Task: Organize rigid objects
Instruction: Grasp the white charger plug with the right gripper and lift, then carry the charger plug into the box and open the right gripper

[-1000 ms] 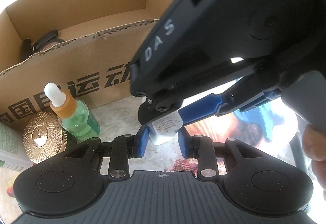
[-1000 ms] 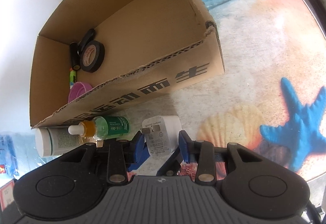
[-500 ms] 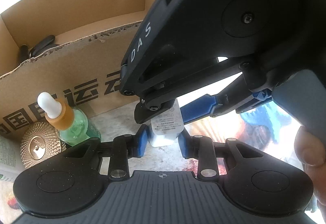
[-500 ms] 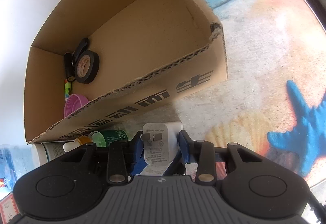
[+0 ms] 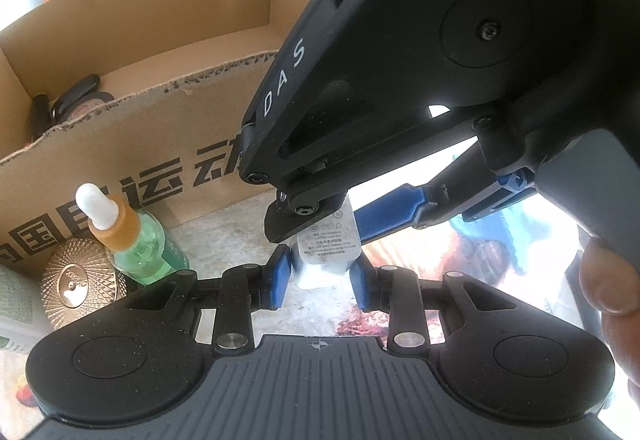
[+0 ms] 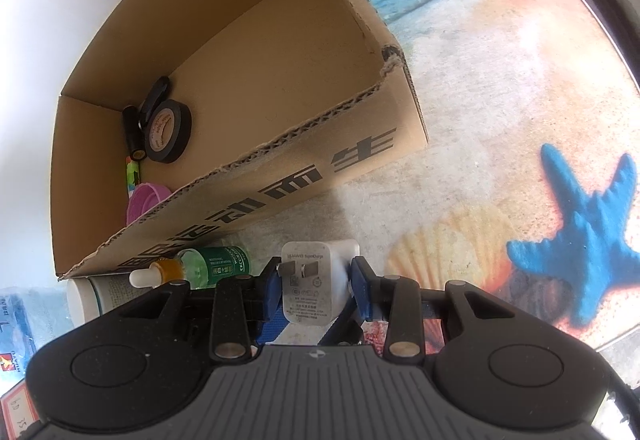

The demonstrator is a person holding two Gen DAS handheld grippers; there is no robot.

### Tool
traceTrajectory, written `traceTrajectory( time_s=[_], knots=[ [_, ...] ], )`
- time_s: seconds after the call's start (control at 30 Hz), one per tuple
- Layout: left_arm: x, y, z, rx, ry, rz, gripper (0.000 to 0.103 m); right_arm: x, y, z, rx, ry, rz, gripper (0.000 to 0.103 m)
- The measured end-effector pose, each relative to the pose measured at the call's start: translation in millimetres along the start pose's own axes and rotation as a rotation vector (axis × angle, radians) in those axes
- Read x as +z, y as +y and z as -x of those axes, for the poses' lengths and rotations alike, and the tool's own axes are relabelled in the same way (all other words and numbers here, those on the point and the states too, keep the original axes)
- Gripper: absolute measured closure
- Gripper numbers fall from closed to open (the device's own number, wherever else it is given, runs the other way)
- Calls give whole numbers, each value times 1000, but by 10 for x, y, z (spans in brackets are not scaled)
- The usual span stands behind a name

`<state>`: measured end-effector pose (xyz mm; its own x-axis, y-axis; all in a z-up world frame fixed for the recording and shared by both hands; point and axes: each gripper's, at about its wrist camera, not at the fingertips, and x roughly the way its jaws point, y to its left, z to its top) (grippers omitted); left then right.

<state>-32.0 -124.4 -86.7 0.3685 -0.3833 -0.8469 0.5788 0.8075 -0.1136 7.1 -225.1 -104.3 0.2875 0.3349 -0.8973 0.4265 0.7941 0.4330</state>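
— Where's the charger?

— The white charger (image 6: 310,286) sits between my right gripper (image 6: 316,290) fingers, which pinch its sides, just in front of the cardboard box (image 6: 280,175).

— And the left?

— My left gripper (image 5: 322,280) has its fingers spread around the same charger; whether they touch it, I cannot tell. A green dropper bottle (image 5: 136,240) stands on the bench beside the box.

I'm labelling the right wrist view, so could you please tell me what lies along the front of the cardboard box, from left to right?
White tube → green dropper bottle → white charger, between the right gripper fingers → shell print → blue starfish print on the table mat.
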Motion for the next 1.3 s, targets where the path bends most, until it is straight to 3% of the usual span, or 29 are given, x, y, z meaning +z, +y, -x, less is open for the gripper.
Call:
traceTrajectory(
  time_s=[0.47, 0.87, 1.1, 1.3],
  knots=[
    [17, 185, 188, -19, -39, -4, 72, -95, 164, 243, -10, -41, 27, 64],
    [39, 322, 578, -44, -96, -4, 72, -169, 481, 630, -24, -93, 62, 64],
    [276, 416, 888, -39, -168, 44, 73, -140, 843, 1008, -16, -156, 159, 64],
    [581, 589, 925, 10, -210, 87, 73, 176, 1110, 1086, 33, -177, 232, 63]
  ],
)
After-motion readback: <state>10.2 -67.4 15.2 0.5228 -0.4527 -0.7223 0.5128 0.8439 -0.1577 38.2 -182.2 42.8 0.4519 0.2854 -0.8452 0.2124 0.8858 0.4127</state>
